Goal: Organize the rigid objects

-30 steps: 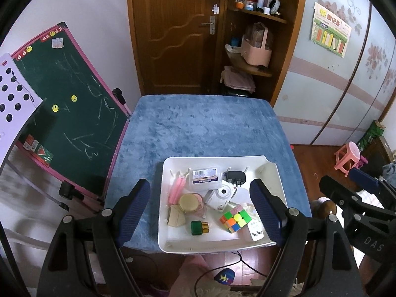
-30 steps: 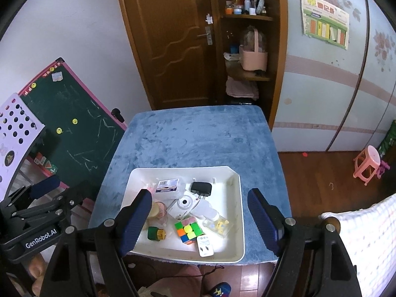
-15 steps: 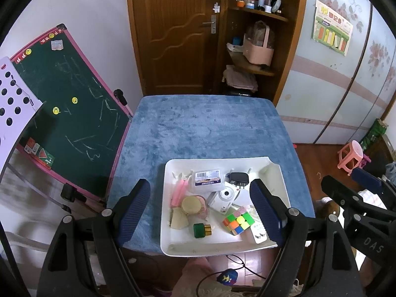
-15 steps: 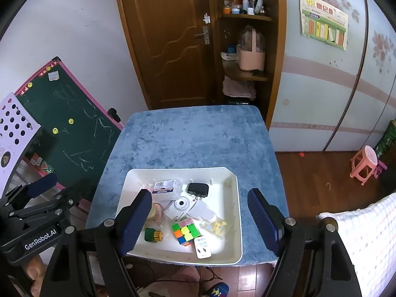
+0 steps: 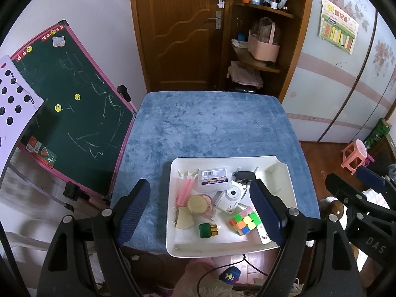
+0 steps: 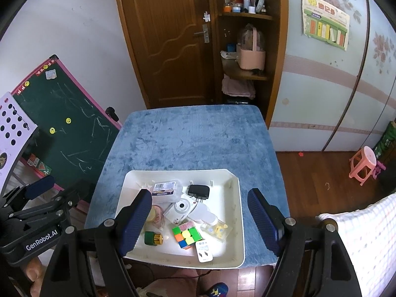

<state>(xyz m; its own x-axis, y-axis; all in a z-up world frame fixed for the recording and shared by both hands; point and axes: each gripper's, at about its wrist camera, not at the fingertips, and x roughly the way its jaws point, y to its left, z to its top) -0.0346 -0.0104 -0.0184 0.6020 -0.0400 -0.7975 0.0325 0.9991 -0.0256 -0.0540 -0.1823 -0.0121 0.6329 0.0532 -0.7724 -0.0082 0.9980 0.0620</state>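
Fingers [image 5: 135, 210] of the left gripper [image 5: 200, 212] and right gripper [image 6: 199, 219] stand apart, empty, above the white tray [image 5: 284, 173] at the blue worktop's [image 5: 210, 123] near edge. Inside the tray, the cube [image 6: 186, 235] lies below and between both, about equally near.

"GenRobot.AI" is printed in white on the left hand-held gripper [image 6: 39, 188] seen from the right wrist, and "DAS" on the right hand-held gripper [image 5: 371, 180] seen from the left wrist.
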